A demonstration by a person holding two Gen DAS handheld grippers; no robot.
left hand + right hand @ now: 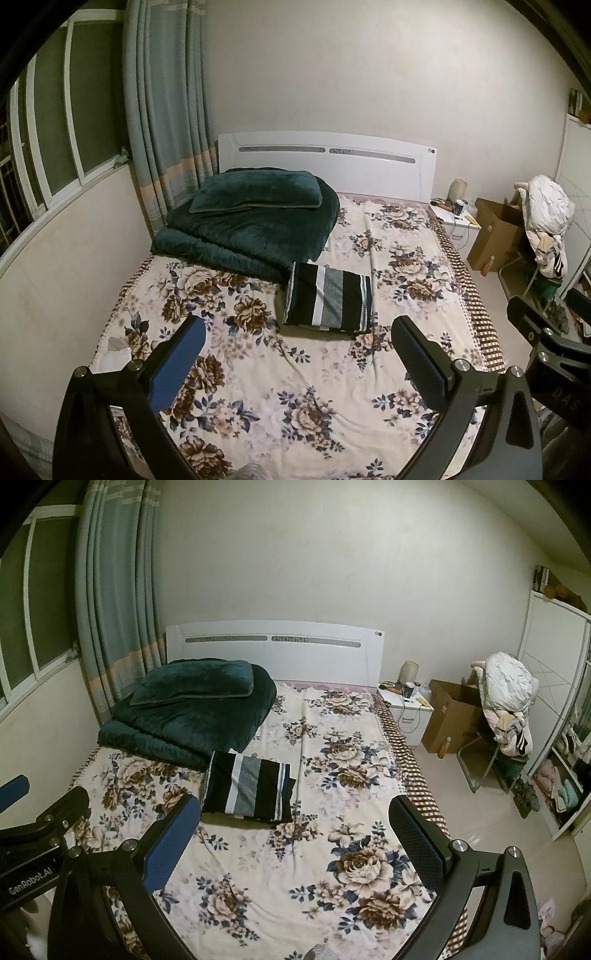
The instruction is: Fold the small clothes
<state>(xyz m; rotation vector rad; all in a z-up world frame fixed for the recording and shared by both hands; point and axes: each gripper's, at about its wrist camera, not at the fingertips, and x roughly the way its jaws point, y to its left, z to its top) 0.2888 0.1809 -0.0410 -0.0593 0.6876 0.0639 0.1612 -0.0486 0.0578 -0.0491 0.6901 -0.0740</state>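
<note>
A folded garment with black, white and grey stripes point(328, 301) point(249, 788) lies flat on the floral bedsheet point(314, 376) point(295, 853), near the middle of the bed. My left gripper point(297, 332) hovers open above the foot of the bed, well short of the garment, nothing between its fingers. My right gripper point(295, 812) is also open and empty, held at the same height just to the right. Each gripper's body shows at the edge of the other's view.
A dark green folded blanket with a pillow point(255, 218) point(192, 709) fills the bed's far left. A white headboard point(328, 162), a nightstand point(408, 705), a cardboard box point(454, 716) and a chair piled with clothes point(506, 698) stand beyond. Curtains point(166, 110) hang at left.
</note>
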